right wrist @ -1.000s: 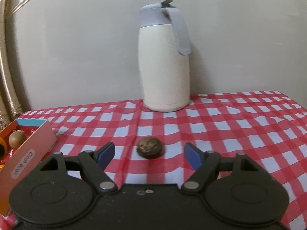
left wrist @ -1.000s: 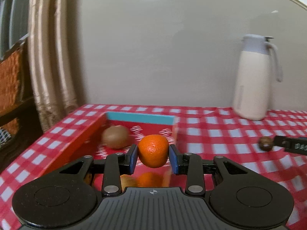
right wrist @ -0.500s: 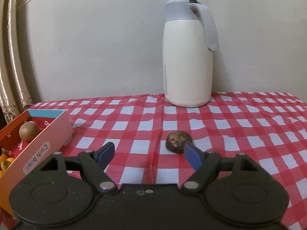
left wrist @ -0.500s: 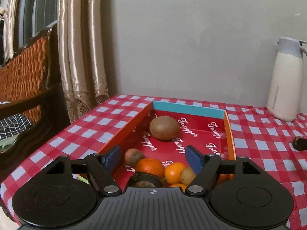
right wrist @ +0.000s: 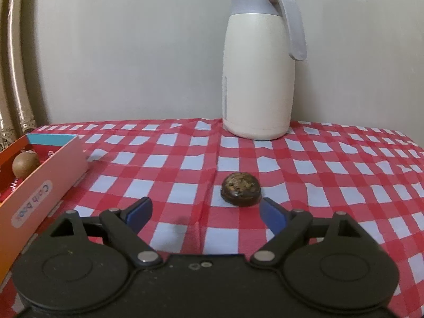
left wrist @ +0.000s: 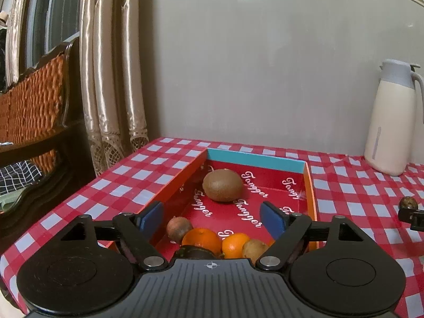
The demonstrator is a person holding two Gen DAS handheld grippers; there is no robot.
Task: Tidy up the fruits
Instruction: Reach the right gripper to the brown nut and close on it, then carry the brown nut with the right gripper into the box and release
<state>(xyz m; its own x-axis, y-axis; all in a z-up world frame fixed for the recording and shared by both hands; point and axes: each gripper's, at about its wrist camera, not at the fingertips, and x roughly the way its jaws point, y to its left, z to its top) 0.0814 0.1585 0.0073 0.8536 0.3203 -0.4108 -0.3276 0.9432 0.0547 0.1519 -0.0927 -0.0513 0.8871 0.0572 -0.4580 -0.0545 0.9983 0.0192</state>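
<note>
My left gripper [left wrist: 212, 218] is open and empty above the near end of an orange box [left wrist: 308, 182] with a red printed lining. In the box lie a large kiwi [left wrist: 222, 185], a small brown fruit [left wrist: 179, 229], two oranges [left wrist: 202, 237] [left wrist: 234, 243], a small kiwi [left wrist: 253, 247] and a dark fruit [left wrist: 194, 251] partly hidden by the gripper body. My right gripper [right wrist: 205, 213] is open and empty, just short of a dark wrinkled fruit [right wrist: 241, 189] on the checked cloth. That fruit also shows in the left wrist view [left wrist: 408, 202].
A cream jug with a grey lid [right wrist: 261, 79] stands at the back by the wall. The box's side wall [right wrist: 45, 185] lies left of my right gripper. A curtain [left wrist: 111, 79] and a wicker chair [left wrist: 31, 100] stand beyond the table's left edge.
My left gripper let go of the orange into the box, opened and drew back. My right gripper shifted left, so the dark fruit now sits nearer its right finger.
</note>
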